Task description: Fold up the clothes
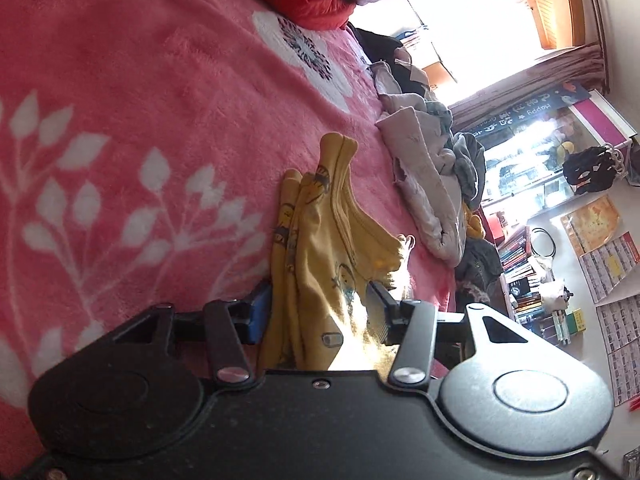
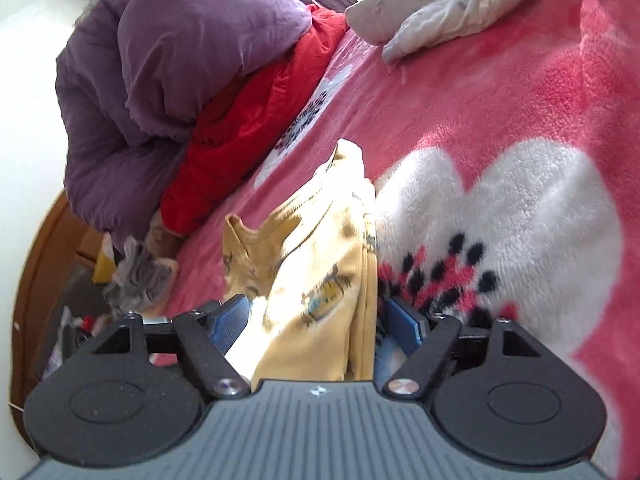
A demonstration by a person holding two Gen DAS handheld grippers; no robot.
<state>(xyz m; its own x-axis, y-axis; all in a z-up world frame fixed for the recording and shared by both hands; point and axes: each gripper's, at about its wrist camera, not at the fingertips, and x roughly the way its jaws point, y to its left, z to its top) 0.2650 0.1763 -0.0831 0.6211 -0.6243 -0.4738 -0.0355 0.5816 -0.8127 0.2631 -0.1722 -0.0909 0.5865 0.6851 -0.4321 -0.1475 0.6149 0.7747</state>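
- On a bed under a pink blanket [image 1: 120, 80] printed with white flowers and leaves, a yellow garment [image 1: 320, 248] with small cartoon prints lies bunched in folds.
- Left hand-held gripper [image 1: 320, 304]: the yellow cloth fills the gap between its two fingers, one blue-padded finger [image 1: 260, 312] against one side of the bundle and the other against the far side, so it grips the garment at a middling width.
- Right hand-held gripper [image 2: 316, 320]: the same yellow garment [image 2: 320, 248] runs between its blue pads [image 2: 230, 320], which sit wider apart; cloth touches both, though how firmly they press I cannot tell.
- Beyond the garment, in the left view, a heap of grey and beige clothes [image 1: 428, 168] rests near the edge of the bed.
- A purple quilt [image 2: 160, 72] lies piled over a red one [image 2: 256, 120] at the side of the bed in the right view, with a pale cloth [image 2: 440, 12] on the blanket [image 2: 520, 100] farther off.
- Past the bed, a bright window [image 1: 472, 20] and shelves of books [image 1: 520, 272] show in the left view.
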